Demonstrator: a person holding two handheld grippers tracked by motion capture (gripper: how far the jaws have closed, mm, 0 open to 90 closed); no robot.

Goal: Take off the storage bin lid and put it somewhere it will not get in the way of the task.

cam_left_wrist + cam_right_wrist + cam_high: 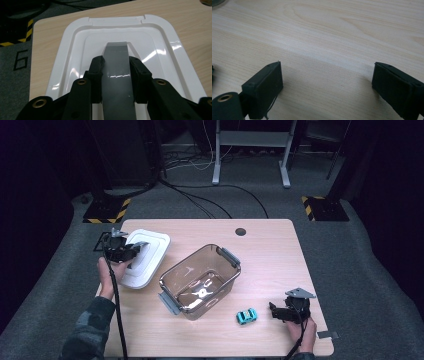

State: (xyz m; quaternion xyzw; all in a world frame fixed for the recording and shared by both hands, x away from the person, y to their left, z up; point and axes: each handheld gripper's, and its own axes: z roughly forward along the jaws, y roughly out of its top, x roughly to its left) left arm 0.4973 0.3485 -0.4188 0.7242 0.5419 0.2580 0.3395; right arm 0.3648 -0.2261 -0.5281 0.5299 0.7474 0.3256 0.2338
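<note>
**Table seen from above**

A wooden table [270, 250] was seen on grey carpet. A white lid [150, 254] lay at its left side, and the left gripper [131, 251] was held over the lid's near edge by the left hand [107, 272], a cable trailing back along the sleeve. A clear brown bin [201, 281] with grey handles stood open at the middle, set at a slant. A small teal toy car [246, 316] sat just in front of it. The right gripper [274, 310] was rested on the table near the car, apart from it, its jaws pointing towards it.
</note>
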